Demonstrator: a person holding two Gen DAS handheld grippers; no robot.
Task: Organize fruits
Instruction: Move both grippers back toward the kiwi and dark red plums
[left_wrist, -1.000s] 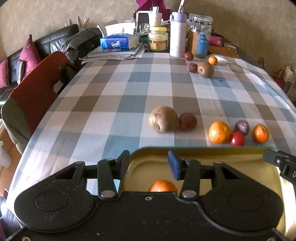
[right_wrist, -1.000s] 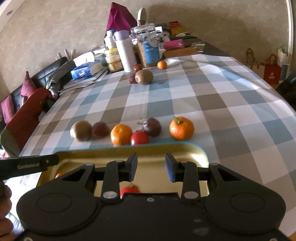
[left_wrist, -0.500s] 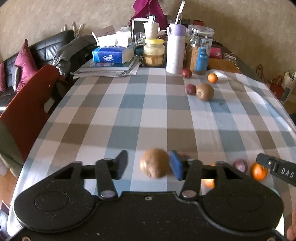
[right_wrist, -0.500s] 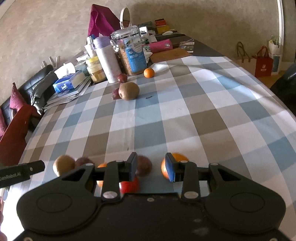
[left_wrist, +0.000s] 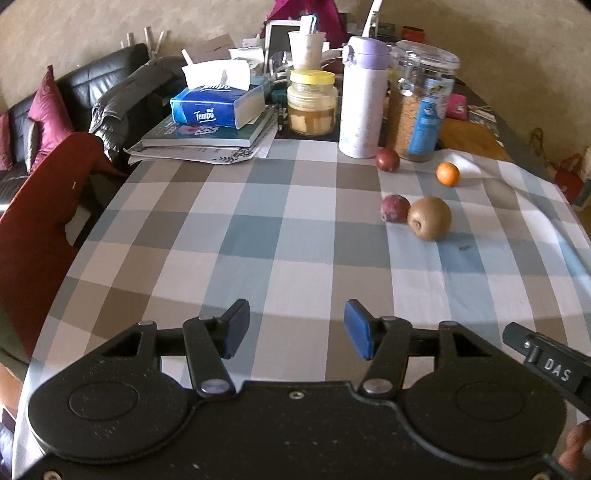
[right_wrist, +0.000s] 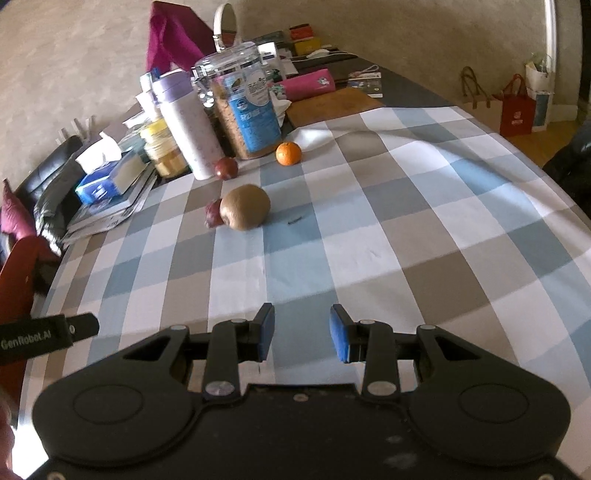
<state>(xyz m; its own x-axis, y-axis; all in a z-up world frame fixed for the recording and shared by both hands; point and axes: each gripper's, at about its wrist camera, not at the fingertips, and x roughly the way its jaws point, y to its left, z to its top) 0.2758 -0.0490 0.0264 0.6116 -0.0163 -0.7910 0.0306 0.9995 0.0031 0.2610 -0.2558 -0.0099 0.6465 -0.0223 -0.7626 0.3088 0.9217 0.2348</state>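
Both grippers, left (left_wrist: 295, 328) and right (right_wrist: 302, 332), hang with jaws wide and empty, the kiwi (right_wrist: 245, 206) far ahead, lying closer to the right one's line.

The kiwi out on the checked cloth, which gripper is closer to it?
Right, though barely. The kiwi lies ahead-left of the right gripper; from the left gripper it is ahead-right.

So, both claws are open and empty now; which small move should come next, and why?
Probably move the right claw forward toward the brown fuzzy kiwi, the nearest fruit left on the checked tablecloth. It touches a dark red plum, so approach from the kiwi's free right side. The left claw is also open and holds nothing.
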